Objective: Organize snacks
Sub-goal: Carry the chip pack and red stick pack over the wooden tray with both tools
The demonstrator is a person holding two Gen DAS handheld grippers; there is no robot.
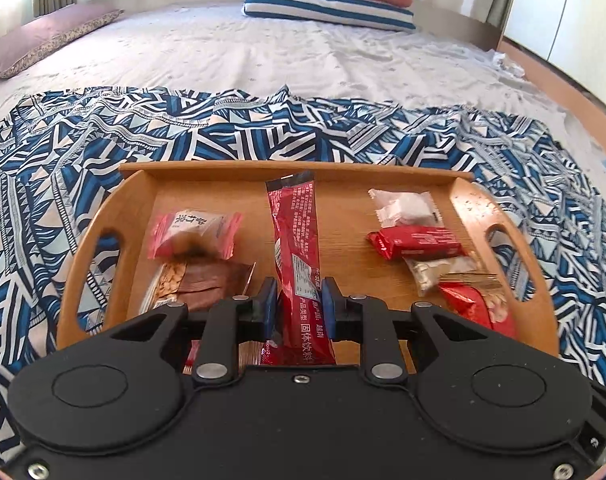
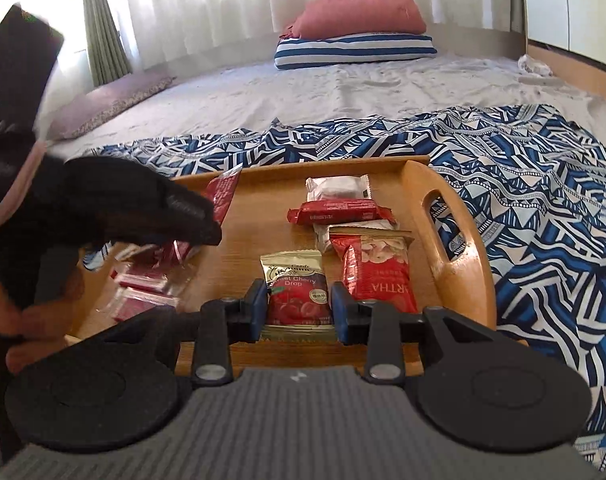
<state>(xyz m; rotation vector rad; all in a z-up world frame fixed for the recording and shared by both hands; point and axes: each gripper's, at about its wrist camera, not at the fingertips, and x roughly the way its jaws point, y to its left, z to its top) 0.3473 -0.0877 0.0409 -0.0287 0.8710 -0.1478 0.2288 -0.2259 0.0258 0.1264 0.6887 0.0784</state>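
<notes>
Both grippers are loaded right now. The left gripper [image 1: 299, 304] has its fingers clamped on the long red drink-mix stick sachet [image 1: 293, 248], hanging over the middle of the oval wooden tray with cut-out handles [image 1: 491, 216]. The right gripper [image 2: 299, 308] is pinched on the gold-and-red cherry drop candy packet [image 2: 297, 292], over the tray's near edge. The tray sits on a blue-and-white patterned cloth [image 1: 223, 132] on the bed. My tip: lower each one flat into bare wood beside its lookalikes before letting go, so the neighbours don't get nudged.
</notes>
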